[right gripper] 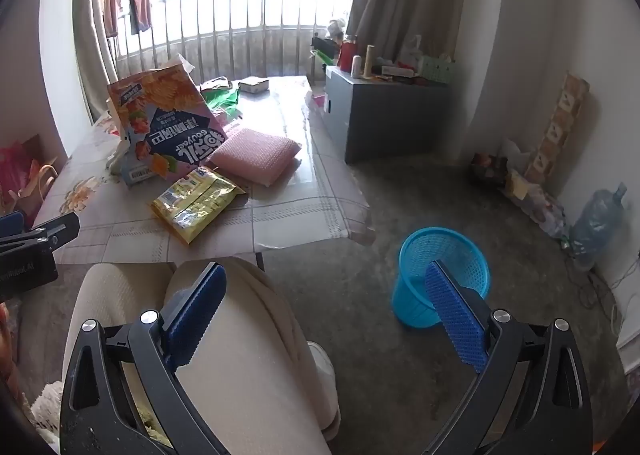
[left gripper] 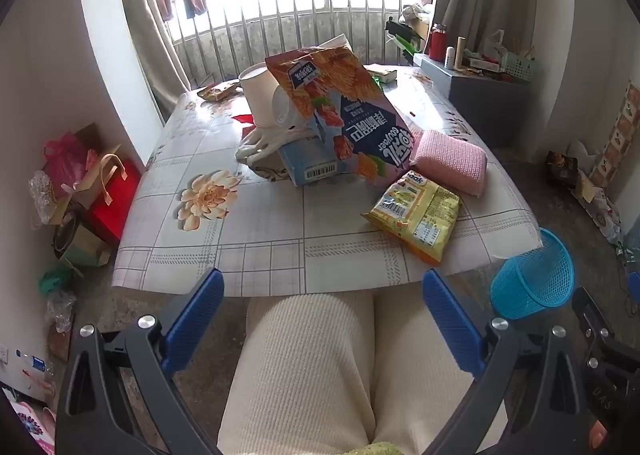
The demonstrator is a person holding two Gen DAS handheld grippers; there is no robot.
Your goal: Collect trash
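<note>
Trash lies heaped on the table (left gripper: pixel 248 255): a big chip bag (left gripper: pixel 340 111) leans on a paper cup (left gripper: pixel 260 95), a yellow wrapper (left gripper: pixel 416 211) just beside it. Left claw (left gripper: pixel 322 319) and right claw (right gripper: pixel 326 315) both gape wide, empty, over the person's knees. Right of the table, on the floor, stands a blue basket (right gripper: pixel 444 275).

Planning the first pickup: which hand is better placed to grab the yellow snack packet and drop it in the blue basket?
Probably the right. Its open tongs have the yellow packet ahead to the left and the blue basket close on the floor. The left tongs face the table, basket off to their side.
</note>
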